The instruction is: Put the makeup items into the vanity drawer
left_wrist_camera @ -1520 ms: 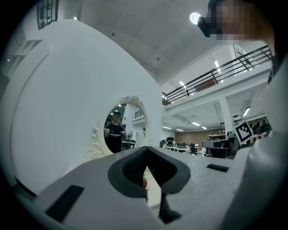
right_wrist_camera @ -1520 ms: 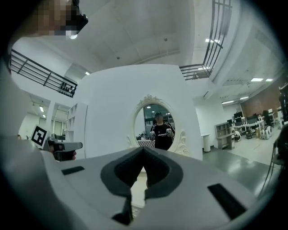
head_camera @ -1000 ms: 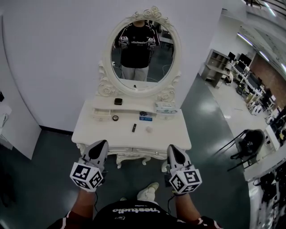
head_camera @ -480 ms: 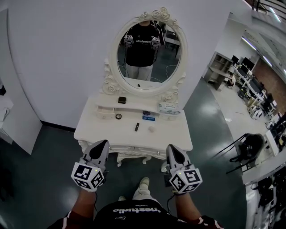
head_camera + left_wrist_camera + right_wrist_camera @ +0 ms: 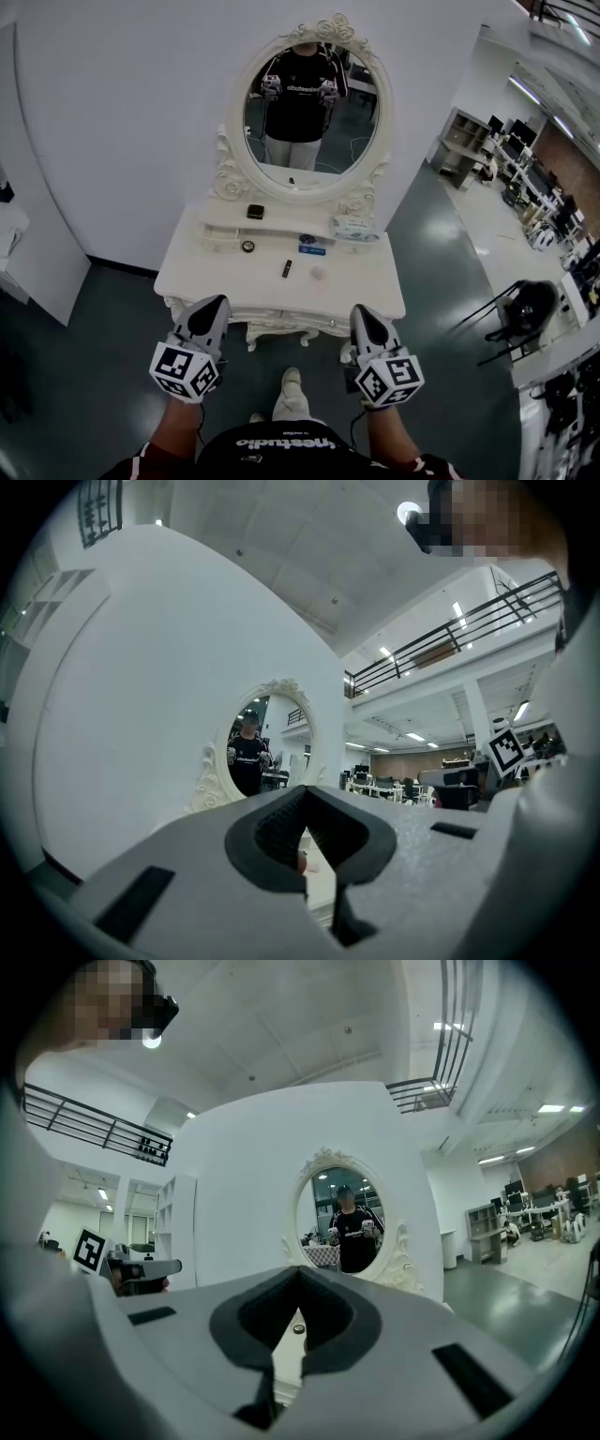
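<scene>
A white vanity table (image 5: 187,272) with an oval mirror (image 5: 305,103) stands in front of me. On its top lie a small black tube (image 5: 286,268), a pale round puff (image 5: 318,273), a round tin (image 5: 248,247) and a blue item (image 5: 310,246). A black compact (image 5: 255,212) rests on the raised shelf. My left gripper (image 5: 213,305) and right gripper (image 5: 362,314) hover side by side short of the table's front edge, both shut and empty. In the right gripper view the round tin (image 5: 298,1329) shows past the shut right gripper (image 5: 300,1321). The left gripper (image 5: 305,834) faces the mirror (image 5: 267,738).
A pale tissue box (image 5: 353,226) sits at the shelf's right end. White walls stand behind and to the left of the vanity. A dark office chair (image 5: 525,305) and desks (image 5: 511,141) are far off to the right. The person's shoe (image 5: 291,380) is on the grey floor below the table.
The head view has shifted a little, so the vanity sits slightly higher and further right. The person's shoe has moved forward. Both grippers stay shut in the same place.
</scene>
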{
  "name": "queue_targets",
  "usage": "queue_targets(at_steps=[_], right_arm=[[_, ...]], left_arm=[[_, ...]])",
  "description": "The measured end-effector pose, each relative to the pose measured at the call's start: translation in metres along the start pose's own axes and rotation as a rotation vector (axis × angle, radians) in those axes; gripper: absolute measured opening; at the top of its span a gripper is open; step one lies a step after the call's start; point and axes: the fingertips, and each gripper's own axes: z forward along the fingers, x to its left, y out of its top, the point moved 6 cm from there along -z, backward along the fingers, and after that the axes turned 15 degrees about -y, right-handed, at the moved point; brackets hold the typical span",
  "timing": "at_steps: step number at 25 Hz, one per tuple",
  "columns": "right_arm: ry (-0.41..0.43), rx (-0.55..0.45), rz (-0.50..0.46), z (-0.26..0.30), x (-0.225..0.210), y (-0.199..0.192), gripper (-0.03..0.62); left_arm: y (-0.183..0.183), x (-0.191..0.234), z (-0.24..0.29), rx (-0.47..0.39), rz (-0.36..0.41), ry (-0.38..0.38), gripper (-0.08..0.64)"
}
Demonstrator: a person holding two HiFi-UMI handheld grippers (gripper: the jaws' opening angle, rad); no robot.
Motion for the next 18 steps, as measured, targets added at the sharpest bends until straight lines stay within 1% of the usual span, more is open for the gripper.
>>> queue_targets(at_steps=[9,18], right_arm=[[0.007,-0.019,0.024,0.015,-0.012,-0.001,0.003],[0.02,-0.031,0.038,0.052,-0.024,0.009,0.003]], left_arm=[[0.005,0.004,0.012,-0.005,0.017,0.014,0.005],[0.017,0.022,0.039,-0.013,0.029,0.037,0.005]])
